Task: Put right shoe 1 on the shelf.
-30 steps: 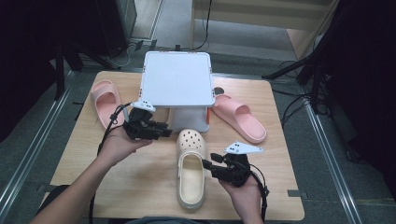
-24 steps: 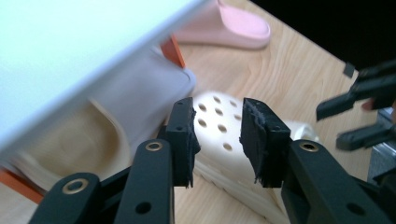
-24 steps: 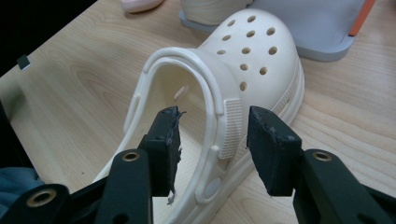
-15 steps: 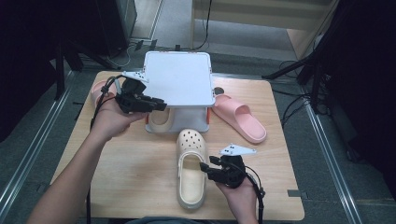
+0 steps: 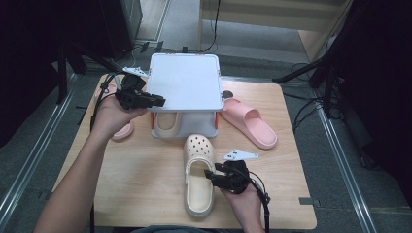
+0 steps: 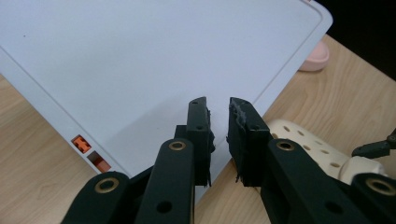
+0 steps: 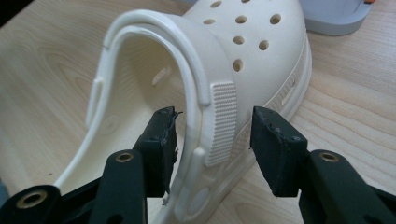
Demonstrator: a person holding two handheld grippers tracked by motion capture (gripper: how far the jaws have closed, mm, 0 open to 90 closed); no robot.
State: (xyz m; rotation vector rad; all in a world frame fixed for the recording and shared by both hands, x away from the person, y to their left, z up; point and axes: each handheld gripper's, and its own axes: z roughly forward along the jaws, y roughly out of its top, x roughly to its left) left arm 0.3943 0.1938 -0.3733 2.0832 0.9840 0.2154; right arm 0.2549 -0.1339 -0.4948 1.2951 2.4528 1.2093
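Cream clog [image 5: 198, 175] lies on the surface in front of the shoe box [image 5: 184, 87], unstowed; right gripper [image 7: 212, 128] straddles its side wall, spread; left gripper [image 6: 219, 116], nearly pressed together, holds nothing.

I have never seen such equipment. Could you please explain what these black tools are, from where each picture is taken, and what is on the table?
A person holds one hand-held gripper in each hand; each has two black jaws. One camera looks down from above; one camera rides on each gripper.

On the wooden table stand a white shoe box, with one cream clog inside, another cream clog in front, and two pink slippers.

The left hand-held gripper has just been closing its jaws over the box lid; nothing is between them. The right hand-held gripper has its jaws on either side of the front clog's wall, not pressing it.
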